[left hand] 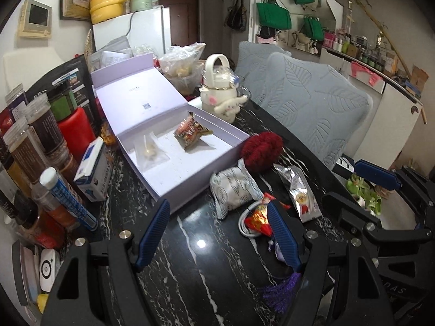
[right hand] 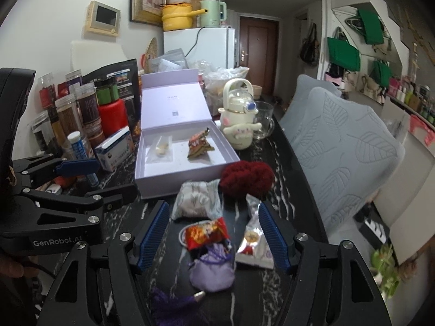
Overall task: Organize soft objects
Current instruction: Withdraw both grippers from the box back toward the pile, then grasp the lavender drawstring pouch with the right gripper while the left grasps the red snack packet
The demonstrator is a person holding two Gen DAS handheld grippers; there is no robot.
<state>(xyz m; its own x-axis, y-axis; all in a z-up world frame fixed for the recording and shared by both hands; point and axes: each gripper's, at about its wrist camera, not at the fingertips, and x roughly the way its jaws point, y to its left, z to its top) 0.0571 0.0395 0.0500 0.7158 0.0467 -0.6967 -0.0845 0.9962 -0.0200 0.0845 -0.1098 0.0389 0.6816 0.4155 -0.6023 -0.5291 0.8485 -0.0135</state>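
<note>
An open lilac box (left hand: 217, 160) (right hand: 152, 182) sits on the black marble table and holds a clear packet (left hand: 151, 152) (right hand: 161, 150) and a patterned pouch (left hand: 190, 133) (right hand: 199, 146). In front of it lie a grey sachet (left hand: 233, 187) (right hand: 197, 201), a dark red knitted piece (left hand: 262, 148) (right hand: 246, 178), a red pouch (left hand: 257, 221) (right hand: 206, 232), a silver packet (left hand: 299, 190) (right hand: 254, 240) and a lilac pouch with a purple tassel (right hand: 213, 270). My left gripper (left hand: 217, 233) is open and empty over bare table. My right gripper (right hand: 213, 233) is open around the red and lilac pouches.
Jars, a red bottle (left hand: 74, 133) and a blue-white carton (left hand: 93, 169) crowd the table's left side. A cream kettle with a plush toy (left hand: 220, 89) (right hand: 239, 119) stands behind the box. Grey cushions (left hand: 312, 108) (right hand: 345, 146) line the right edge.
</note>
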